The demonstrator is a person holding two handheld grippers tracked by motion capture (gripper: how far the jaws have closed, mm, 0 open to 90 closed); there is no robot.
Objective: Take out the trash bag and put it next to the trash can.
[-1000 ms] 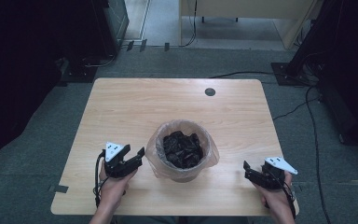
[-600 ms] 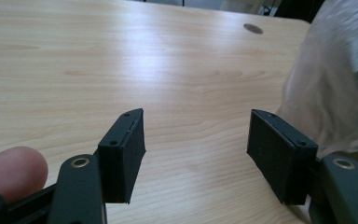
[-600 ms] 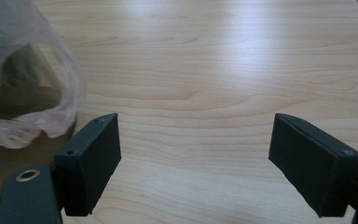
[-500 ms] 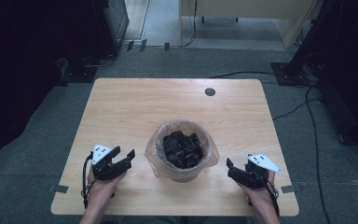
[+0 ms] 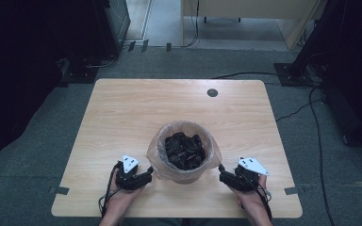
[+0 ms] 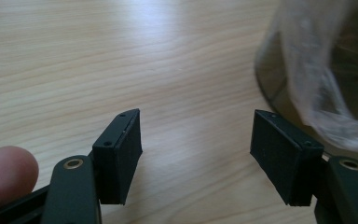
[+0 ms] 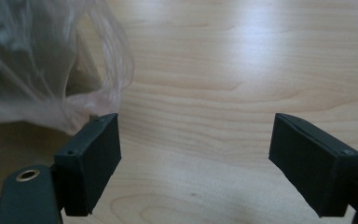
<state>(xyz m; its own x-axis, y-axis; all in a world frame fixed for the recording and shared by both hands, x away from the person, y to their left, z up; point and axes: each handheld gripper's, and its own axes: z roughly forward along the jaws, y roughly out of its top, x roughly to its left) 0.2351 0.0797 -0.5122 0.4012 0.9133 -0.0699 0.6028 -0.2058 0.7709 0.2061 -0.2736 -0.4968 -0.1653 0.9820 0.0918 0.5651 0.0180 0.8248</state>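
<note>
A small bin lined with a clear plastic bag [image 5: 184,153] stands near the table's front middle, with dark crumpled pieces [image 5: 185,149] inside. My left gripper [image 5: 147,176] rests low at the bin's left side. It is open, its jaws have just been opening, and only bare wood lies between them [image 6: 196,135]. The bag's loose film [image 6: 317,70] hangs just beyond its right jaw. My right gripper [image 5: 222,175] sits at the bin's right side, open with nothing between its jaws [image 7: 193,140]. The bag [image 7: 51,60] bulges close over its left jaw.
The light wooden table [image 5: 122,117] has a round dark cable hole [image 5: 212,92] at the back. Its front edge runs just below both hands. Cables [image 5: 311,108] trail on the grey floor to the right, and dark furniture stands at both sides.
Both grippers have closed in on the bin. The right one slid left toward it. The left one first drifted left, then came back right and lower, its tips now beside the bag.
</note>
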